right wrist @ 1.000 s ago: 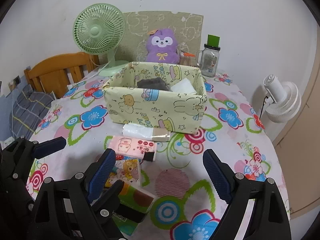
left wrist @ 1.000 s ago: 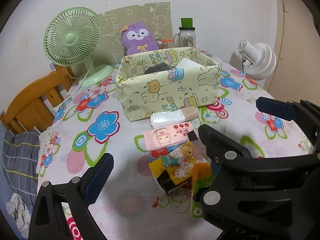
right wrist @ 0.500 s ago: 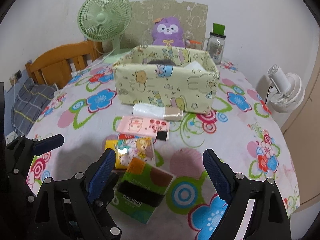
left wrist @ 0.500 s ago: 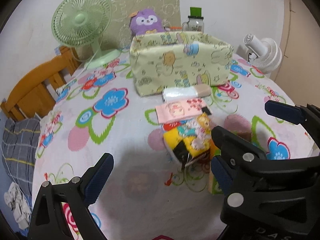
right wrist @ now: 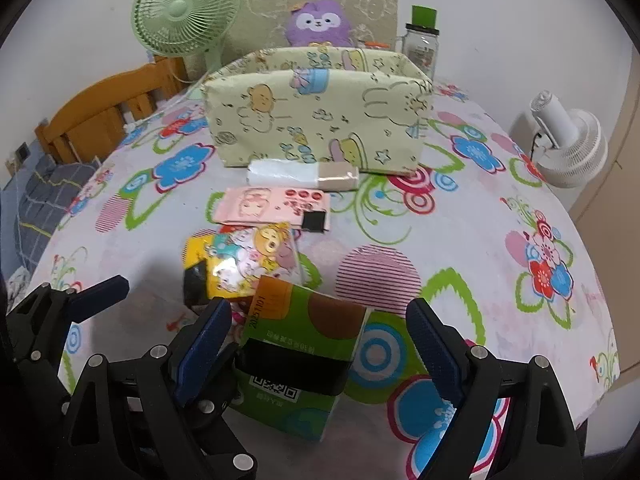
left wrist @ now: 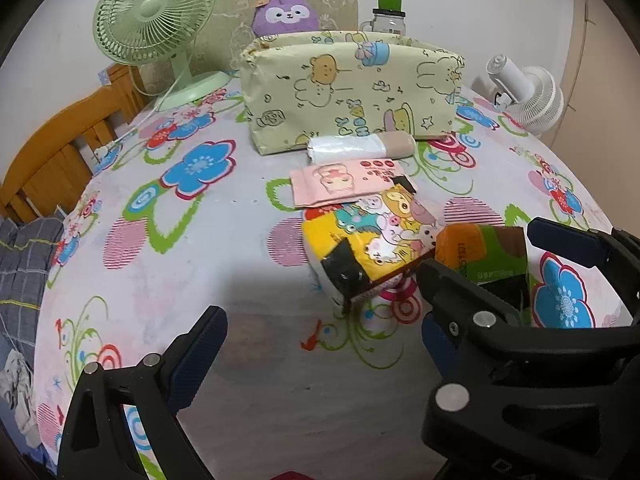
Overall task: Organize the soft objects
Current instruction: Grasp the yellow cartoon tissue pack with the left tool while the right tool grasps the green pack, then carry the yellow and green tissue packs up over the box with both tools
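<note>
Flowers in bright colours are covering the cloth on the round table (right wrist: 500,216). Near the far edge a soft yellow-green box (right wrist: 320,120) with cartoon animals is sitting with its top open, so it looks like the place where the soft packs should go. What is inside it cannot be seen from here.

Four soft packs are lying in a row from the box toward the near edge. A white and tan roll (right wrist: 303,173) is touching the front of the box. Next is a flat pink pack (right wrist: 276,206), then a yellow cartoon pack (right wrist: 240,264), and last a green tissue pack (right wrist: 300,360) close to the near edge.

The right claw (right wrist: 318,348) is wide open, with the green pack sitting between its two blue fingers (right wrist: 204,346). It is probably lined up this way so it can squeeze the pack next. Nothing is being held yet.

The left claw (left wrist: 320,344) is also wide open and empty, waiting over bare cloth beside the yellow pack.

Behind the box a green fan (right wrist: 188,12), a purple plush (right wrist: 318,24) and a jar (right wrist: 420,46) are standing. A white fan (right wrist: 568,148) is sitting off the right edge.
</note>
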The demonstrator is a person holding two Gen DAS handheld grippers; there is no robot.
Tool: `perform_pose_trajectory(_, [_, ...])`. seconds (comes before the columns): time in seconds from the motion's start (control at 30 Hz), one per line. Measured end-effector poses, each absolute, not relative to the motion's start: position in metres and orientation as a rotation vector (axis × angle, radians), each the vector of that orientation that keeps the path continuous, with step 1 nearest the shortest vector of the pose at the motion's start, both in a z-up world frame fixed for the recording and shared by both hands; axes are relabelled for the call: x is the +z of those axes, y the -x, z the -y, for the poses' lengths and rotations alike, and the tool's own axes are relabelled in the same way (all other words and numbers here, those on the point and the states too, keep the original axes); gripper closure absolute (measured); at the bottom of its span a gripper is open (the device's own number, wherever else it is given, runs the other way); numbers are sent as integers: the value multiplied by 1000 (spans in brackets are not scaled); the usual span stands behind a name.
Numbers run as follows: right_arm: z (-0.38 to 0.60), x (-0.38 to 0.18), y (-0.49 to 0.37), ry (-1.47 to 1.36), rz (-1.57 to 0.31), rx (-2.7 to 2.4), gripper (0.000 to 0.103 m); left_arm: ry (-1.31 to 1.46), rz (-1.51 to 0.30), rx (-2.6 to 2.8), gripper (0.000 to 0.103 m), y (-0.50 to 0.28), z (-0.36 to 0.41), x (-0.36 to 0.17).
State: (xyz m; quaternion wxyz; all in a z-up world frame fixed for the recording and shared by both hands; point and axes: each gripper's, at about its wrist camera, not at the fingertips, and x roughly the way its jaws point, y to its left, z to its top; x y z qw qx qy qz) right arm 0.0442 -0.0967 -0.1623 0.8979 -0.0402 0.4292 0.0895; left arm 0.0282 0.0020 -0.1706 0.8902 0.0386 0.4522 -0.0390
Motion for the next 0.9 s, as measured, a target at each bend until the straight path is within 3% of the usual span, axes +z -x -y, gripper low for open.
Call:
perform_pose_trajectory(0.23, [108, -173, -49, 8, -953, 170, 12, -62, -949, -88, 4, -32, 5, -175])
perform_pose_trajectory(0.5, [111, -174, -52, 16, -953, 177, 42, -59, -958, -99, 4, -38, 13, -177])
perform_pose_trajectory(0.9, [123, -169, -67, 44, -911, 166, 50, -71, -948, -91, 4, -53, 23, -175])
